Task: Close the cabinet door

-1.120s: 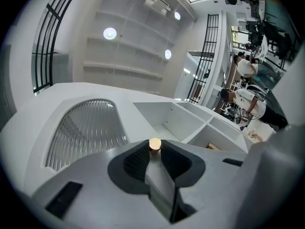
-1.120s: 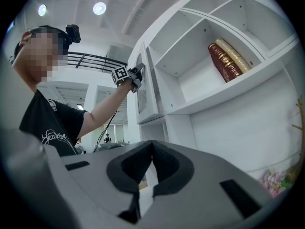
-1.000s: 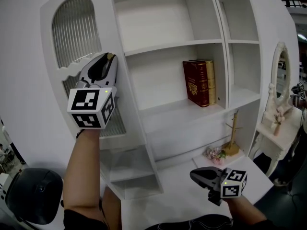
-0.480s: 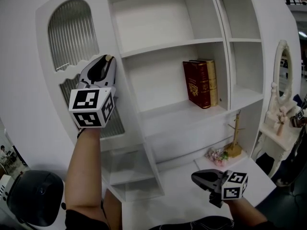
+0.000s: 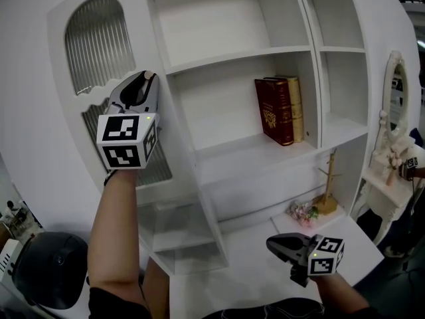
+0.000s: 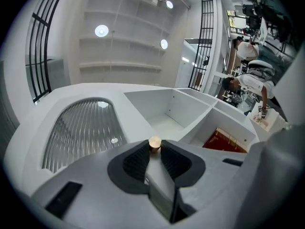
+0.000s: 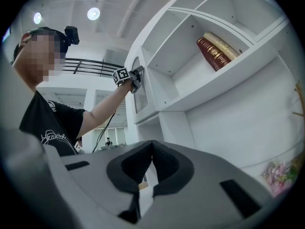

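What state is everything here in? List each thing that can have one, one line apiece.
cabinet door: open, swung out to the left
knob: clamped between the left jaws
left gripper: shut on the knob
right gripper: jaws together, nothing between them
books: closed, standing on a shelf

No text or number can be read anywhere. The red book (image 5: 269, 108) shows only a gold emblem (image 5: 269, 121). The white script on the person's shirt (image 7: 43, 125) is too blurred.
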Demonstrator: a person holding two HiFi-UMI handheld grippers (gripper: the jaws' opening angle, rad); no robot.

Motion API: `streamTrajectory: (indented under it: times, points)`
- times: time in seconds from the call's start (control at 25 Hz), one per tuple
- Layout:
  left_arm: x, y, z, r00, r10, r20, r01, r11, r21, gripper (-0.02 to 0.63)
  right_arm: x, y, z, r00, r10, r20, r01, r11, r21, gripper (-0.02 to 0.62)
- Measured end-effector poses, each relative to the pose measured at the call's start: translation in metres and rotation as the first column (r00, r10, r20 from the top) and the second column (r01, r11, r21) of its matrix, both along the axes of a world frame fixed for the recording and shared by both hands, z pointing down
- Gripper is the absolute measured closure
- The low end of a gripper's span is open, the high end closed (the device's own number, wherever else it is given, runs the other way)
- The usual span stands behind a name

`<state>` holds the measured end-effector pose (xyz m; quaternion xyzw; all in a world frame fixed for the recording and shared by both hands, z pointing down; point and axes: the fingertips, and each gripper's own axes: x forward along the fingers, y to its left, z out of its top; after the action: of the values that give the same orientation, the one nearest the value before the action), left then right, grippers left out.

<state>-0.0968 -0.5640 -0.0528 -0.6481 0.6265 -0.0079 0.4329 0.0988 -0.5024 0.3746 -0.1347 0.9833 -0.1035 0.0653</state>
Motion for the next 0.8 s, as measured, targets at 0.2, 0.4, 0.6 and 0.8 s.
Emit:
streamTrajectory:
  times: [0.2, 0.4, 0.6, 0.8]
  points:
    - [0.000, -0.002, 0.000, 0.999, -0.031, 0.010, 0.032, 0.998, -0.058, 0.528, 0.004, 0.008, -0.006, 1.000, 0.004, 0.003, -0.004, 1.000, 0.007, 0.589]
    - [0.002, -0.005, 0.002, 0.999, -0.037, 0.024, 0.039, 0.992, -0.116, 0.526, 0.011, 0.017, -0.010, 1.000, 0.021, -0.001, -0.021, 1.000, 0.015, 0.589]
    - [0.008, -0.006, 0.004, 1.000, -0.003, 0.022, 0.007, 0.988, -0.155, 0.484, 0.018, 0.030, -0.017, 0.998, 0.055, -0.005, -0.055, 0.998, 0.022, 0.589]
    - [0.010, -0.002, 0.004, 0.999, 0.044, -0.002, -0.044, 0.984, -0.170, 0.414, 0.025, 0.046, -0.021, 0.995, 0.097, 0.000, -0.097, 0.995, 0.021, 0.589]
